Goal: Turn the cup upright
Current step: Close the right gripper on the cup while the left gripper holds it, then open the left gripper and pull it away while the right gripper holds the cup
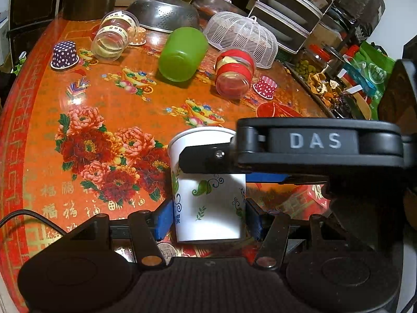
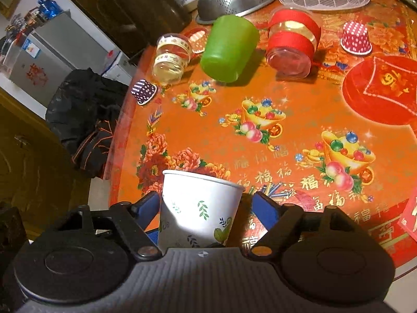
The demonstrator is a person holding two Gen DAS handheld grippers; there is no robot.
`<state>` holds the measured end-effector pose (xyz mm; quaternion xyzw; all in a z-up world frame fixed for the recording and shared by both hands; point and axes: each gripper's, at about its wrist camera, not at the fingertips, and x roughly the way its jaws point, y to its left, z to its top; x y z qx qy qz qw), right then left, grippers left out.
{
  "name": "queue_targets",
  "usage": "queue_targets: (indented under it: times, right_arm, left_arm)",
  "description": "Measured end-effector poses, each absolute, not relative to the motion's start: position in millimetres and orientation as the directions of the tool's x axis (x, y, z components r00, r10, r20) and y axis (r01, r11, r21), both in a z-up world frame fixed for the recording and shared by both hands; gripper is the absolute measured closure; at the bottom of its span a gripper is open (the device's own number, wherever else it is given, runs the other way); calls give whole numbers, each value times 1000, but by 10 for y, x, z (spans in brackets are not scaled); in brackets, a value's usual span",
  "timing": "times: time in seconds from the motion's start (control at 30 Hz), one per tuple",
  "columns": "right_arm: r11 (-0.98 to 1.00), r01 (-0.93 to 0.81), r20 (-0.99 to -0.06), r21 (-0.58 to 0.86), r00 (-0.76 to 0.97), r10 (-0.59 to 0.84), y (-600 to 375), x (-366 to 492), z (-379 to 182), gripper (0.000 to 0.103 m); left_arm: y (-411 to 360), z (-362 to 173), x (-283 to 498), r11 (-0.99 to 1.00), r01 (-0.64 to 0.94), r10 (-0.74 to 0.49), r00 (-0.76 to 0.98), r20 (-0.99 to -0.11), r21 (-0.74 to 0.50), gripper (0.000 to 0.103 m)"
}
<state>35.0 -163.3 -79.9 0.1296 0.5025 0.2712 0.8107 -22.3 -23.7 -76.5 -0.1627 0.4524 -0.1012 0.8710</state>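
Paper cup: white cup [image 1: 208, 195] with green leaf prints stood mouth up near the front edge of the surface [image 1: 104, 99], held between both pairs of tongs.
Left tongs: the left tongs [image 1: 208, 216] had their blue pads [image 1: 164, 219] pressed against the lower wall of the cup, one on each side, closed on it.
Right tongs: the right tongs [image 2: 206, 208] sat around the same cup [image 2: 198, 208]; one blue pad [image 2: 149, 206] touched its side, the other stood just beside it, so I could not tell whether they gripped it. In the left wrist view one black finger [image 1: 206, 156] of these tongs crossed the cup just under its rim.
Green cup: a green plastic cup [image 1: 182, 53] lay on its side toward the back edge, base toward the cameras.
Jars: a clear jar with red ribbon [image 1: 234, 74] lay tilted just right of the green cup; a clear jar with yellow tape [image 1: 114, 37] lay on its side to the left.
Small cups: a purple dotted paper cup [image 1: 64, 54] stood upside down near the left edge; a red dotted one [image 1: 265, 86] stood upside down just beside the red jar.
Back edge: a steel colander [image 1: 164, 13] and a white mesh food cover [image 1: 242, 37] sat mouth down, side by side.
Coin: a coin [image 1: 166, 250] lay at the front edge beside the cup's base.
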Motion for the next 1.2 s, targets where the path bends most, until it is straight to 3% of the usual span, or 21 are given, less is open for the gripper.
queue_targets:
  times: [0.8,0.97,1.07,1.2]
  right_arm:
    - [842,-336,-778,422,343,527,-1460,368,-770,31]
    - [836,-344,-776,427,336,534,-1434,367,-773,35]
    - [826,-352,-770,440,326,549,-1416,352,-778,35]
    - [829,-360,-771,427,334,542,-1386,332,-779,35]
  left_arm:
    - [-220,-792,-236,927,27,-323,568,-757,-375,41]
    - [-202,-706,-432,958,31,-239,633,-736,-284,14]
    - [-54,-658,-583,953,42,-252,659,-709,-299,14]
    - [91,-514,-782,975,8,-161,711,-685,-221,14]
